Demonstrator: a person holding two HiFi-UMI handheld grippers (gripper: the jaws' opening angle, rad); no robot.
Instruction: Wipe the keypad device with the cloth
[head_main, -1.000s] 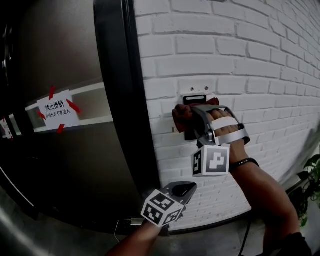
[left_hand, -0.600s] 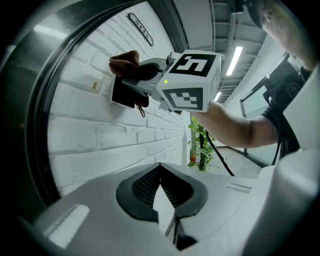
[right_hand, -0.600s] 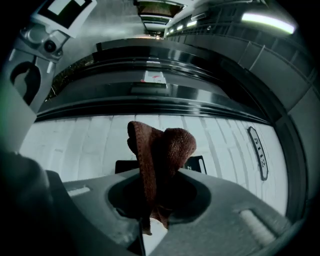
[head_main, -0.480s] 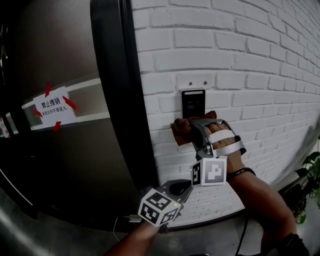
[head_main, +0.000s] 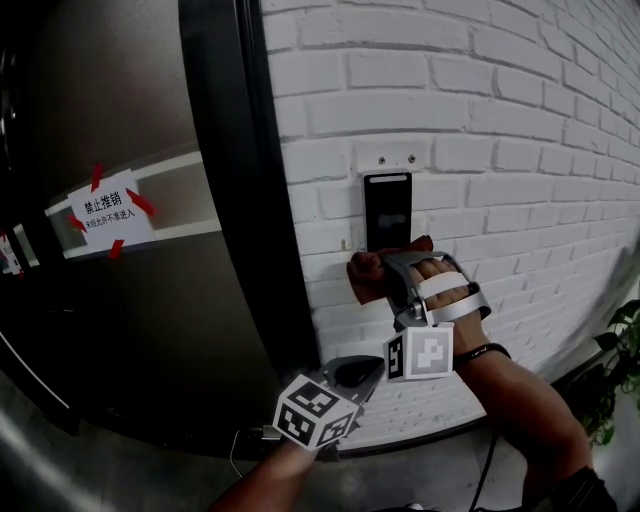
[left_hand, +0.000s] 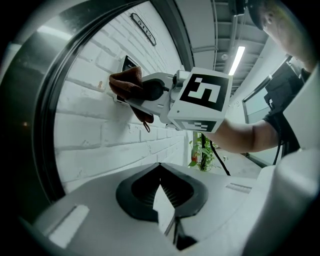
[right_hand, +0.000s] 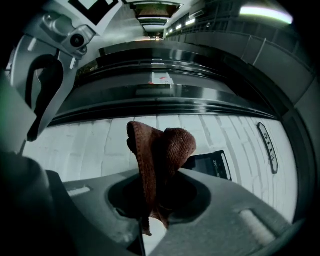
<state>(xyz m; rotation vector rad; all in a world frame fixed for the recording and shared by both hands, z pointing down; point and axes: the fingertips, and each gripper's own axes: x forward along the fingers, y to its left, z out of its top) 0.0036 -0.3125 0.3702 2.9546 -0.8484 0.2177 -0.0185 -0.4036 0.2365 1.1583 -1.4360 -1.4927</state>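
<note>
R gripper (head_main: 388, 272) clamped on brown cloth (head_main: 368, 274), pressed vs brick wall (head_main: 500, 150) at lower edge of black keypad (head_main: 387, 210). Cloth soft, light, floppy: prob. best held at bunched middle. Keypad rigid, wall-fixed. L gripper (head_main: 362, 372) closed, empty, nearer, lower.

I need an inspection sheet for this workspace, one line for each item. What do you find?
Surface: white brick wall.
Job's things: black keypad mounted on the wall; brown cloth at its lower edge.
Clutter: nothing seen.
Grippers: right claw shut on the cloth; left claw shut, empty, held lower.
Cables: thin cable by the door's foot; black cable low at right.
Surroundings: dark door with taped notice; plant at right.
</note>
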